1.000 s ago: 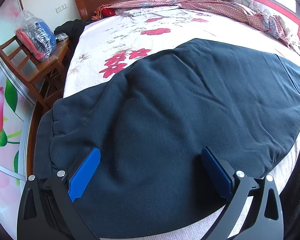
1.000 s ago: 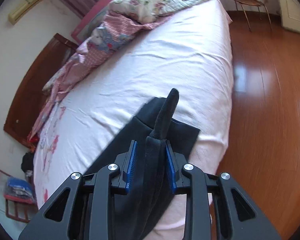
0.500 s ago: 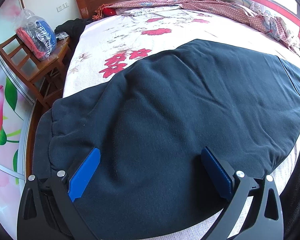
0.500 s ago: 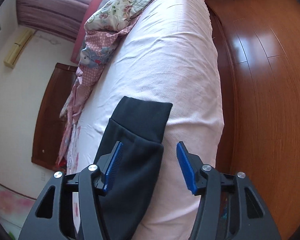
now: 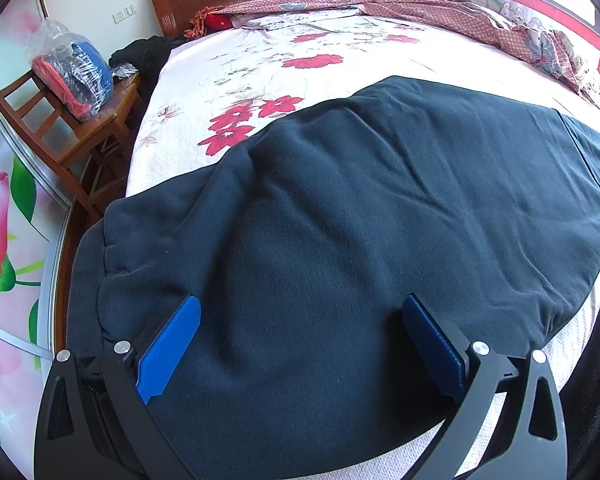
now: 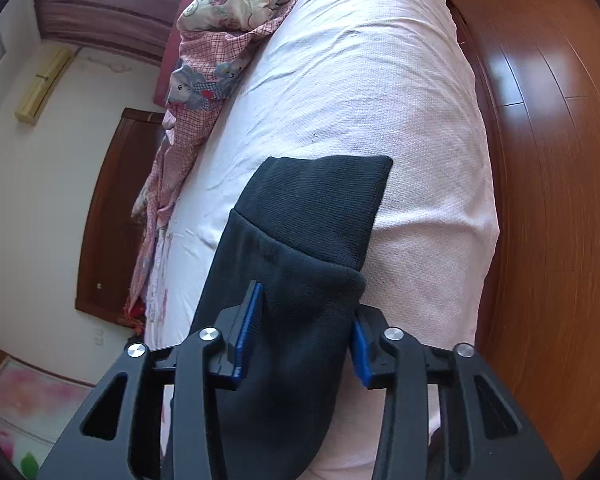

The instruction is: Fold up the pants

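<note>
The right gripper (image 6: pixel 306 332), having let go and dropped lower, is closing again around the pants (image 6: pixel 300 264) cuff between its pads. The left gripper (image 5: pixel 300 344) is hanging wide open, unmoved, above the waist, so regripping looks underway.

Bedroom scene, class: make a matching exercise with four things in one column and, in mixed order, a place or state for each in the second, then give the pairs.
Things
1. pants
2. plastic bag
3. left tool
4. right tool

Places or states
A. on the wooden chair beside the bed
B. closing around the pant leg near the ribbed cuff
C. spread flat on the bed
D. wide open above the dark fabric

Pairs: 1-C, 2-A, 3-D, 4-B
</note>
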The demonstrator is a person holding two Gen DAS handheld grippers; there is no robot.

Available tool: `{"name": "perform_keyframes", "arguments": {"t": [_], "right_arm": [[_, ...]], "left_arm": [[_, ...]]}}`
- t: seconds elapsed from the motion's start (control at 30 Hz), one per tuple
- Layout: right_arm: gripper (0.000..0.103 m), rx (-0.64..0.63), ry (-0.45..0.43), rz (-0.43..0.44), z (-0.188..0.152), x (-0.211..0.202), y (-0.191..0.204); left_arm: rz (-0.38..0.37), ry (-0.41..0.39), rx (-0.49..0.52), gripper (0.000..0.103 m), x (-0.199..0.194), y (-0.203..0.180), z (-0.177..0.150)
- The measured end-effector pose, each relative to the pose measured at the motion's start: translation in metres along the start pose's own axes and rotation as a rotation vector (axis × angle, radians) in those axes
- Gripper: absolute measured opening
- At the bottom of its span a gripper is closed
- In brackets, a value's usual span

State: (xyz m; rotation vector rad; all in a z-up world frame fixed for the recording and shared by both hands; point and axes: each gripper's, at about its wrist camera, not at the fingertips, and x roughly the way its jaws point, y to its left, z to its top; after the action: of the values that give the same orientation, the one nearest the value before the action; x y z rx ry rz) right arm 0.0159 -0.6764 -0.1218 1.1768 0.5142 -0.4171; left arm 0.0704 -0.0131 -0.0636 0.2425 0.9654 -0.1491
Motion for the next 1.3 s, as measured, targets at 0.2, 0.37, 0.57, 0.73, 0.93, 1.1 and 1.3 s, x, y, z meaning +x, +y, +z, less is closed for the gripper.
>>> {"name": "perform_keyframes", "arguments": {"t": [0.2, 0.37, 0.57, 0.73, 0.93, 1.1, 1.3], "right_arm": [[0.018, -0.156, -0.037, -0.028, 0.000, -0.015, 0.043], [0.017, -0.408, -0.042, -0.070, -0.014, -0.024, 0.117], [0.017, -0.725, -0.008, 0.015, -0.084, -0.043, 0.213], [0.017, -0.996, 0.045, 0.092, -0.187, -0.057, 0.270], [0.017, -1.359, 0.108, 0.034, -0.342, -0.026, 0.268], [0.026, -1.644, 0.199, -0.158, -0.426, 0.013, 0.217], [0.026, -1.135, 0.432, 0.045, -0.353, -0.041, 0.222]], "left_arm": [[-0.003, 0.006, -0.006, 0.101, 0.000, 0.001, 0.001], [-0.035, 0.008, -0.029, 0.101, -0.010, 0.006, 0.004], [-0.059, -0.073, -0.067, 0.101, -0.042, 0.018, 0.006], [-0.069, -0.106, -0.142, 0.101, -0.059, 0.043, 0.003], [-0.063, -0.087, -0.227, 0.101, -0.058, 0.069, -0.011], [-0.064, -0.049, -0.335, 0.101, -0.049, 0.095, -0.023], [-0.060, -0.051, -0.395, 0.101, -0.045, 0.111, -0.033]]}}
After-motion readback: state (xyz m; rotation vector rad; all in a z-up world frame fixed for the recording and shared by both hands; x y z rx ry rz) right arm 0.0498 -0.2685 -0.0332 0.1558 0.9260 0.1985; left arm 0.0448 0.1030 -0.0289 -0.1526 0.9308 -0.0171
